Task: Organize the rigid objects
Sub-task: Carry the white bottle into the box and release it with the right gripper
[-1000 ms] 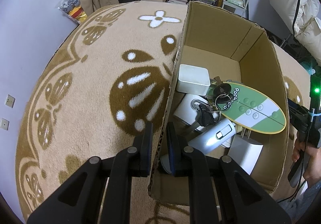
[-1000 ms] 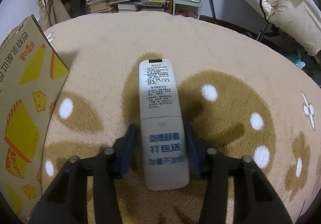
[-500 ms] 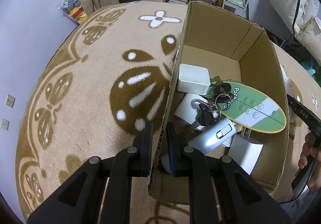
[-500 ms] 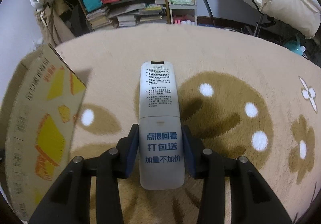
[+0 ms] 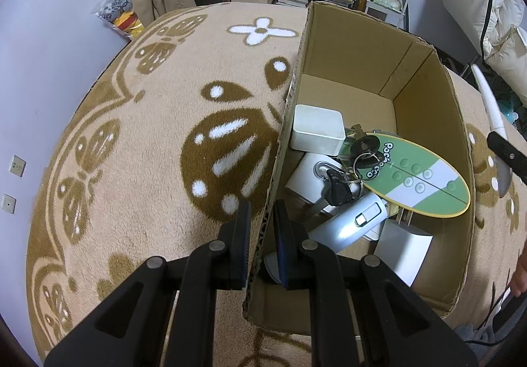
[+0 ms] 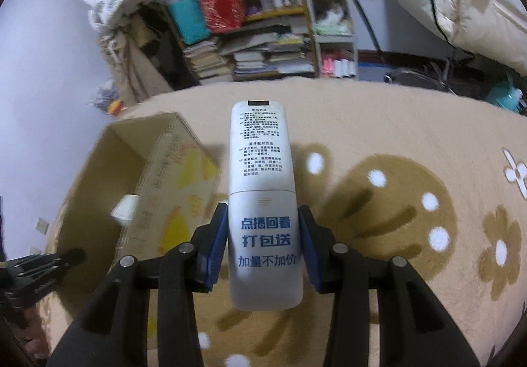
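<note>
**Fingers clamp box wall and remote**

Your left gripper (image 5: 262,235) pinches the cardboard box (image 5: 425,110) by its near wall. Your right gripper (image 6: 263,245) is closed on the white remote control (image 6: 262,189), back side up, held above the beige patterned carpet (image 6: 395,143) beside the box. Its blue label reads "点播回看 打包送 加量不加价". Inside the box lie a green oval remote (image 5: 418,176) and a key bunch (image 5: 342,176). Bookshelves (image 6: 257,38) stand behind.

Cardboard box (image 5: 425,110): far half of floor bare, room to pass there. Near half crowded: white tub (image 5: 318,130), keys (image 5: 342,176), green oval remote (image 5: 418,176), silver device (image 5: 349,222), white charger (image 5: 403,248). Left gripper (image 5: 262,228) clamps the box's left wall, blocking that edge. Rug (image 5: 131,153) left of box open.
</note>
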`<state>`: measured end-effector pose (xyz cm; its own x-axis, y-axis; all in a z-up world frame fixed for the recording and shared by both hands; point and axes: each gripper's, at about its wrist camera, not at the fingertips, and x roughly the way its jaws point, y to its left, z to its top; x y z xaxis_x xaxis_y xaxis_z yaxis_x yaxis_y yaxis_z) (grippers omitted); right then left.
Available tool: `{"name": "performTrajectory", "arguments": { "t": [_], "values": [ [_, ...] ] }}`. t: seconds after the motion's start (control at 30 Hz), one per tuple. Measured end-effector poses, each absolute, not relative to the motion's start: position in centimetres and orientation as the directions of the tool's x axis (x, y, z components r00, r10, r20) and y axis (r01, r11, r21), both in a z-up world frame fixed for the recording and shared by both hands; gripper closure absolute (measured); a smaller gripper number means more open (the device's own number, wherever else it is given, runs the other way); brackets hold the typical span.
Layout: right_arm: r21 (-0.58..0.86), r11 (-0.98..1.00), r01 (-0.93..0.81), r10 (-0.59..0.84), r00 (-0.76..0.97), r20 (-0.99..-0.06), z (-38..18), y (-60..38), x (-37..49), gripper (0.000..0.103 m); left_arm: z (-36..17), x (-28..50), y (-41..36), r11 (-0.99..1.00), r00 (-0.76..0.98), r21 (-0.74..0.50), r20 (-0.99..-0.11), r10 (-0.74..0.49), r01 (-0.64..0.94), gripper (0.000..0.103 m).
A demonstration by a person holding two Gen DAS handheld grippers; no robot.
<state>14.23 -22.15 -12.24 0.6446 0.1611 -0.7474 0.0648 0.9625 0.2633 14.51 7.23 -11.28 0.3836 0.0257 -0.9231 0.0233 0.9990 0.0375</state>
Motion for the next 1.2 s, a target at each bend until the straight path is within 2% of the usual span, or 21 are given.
{"name": "performTrajectory", "arguments": {
  "t": [0.33, 0.6, 1.2],
  "values": [
    [0.31, 0.946, -0.095, 0.292, 0.663, -0.689, -9.3, -17.0, 13.3, 0.059, -11.3, 14.5, 7.3, 0.999, 0.383, 0.04, -0.923, 0.029, 0.022, 0.089],
    [0.277, 0.94, -0.197, 0.338, 0.626, -0.703, -9.6, -12.5, 13.3, 0.059, -11.2, 14.5, 7.5, 1.0, 0.38, 0.018, -0.925, 0.011, 0.012, 0.089],
    [0.291, 0.935, -0.204, 0.353, 0.617, -0.703, -9.9, -12.1, 13.2, 0.061, -11.3, 14.5, 7.3, 0.999, 0.386, 0.048, -0.922, 0.037, 0.017, 0.089]
  ]
}}
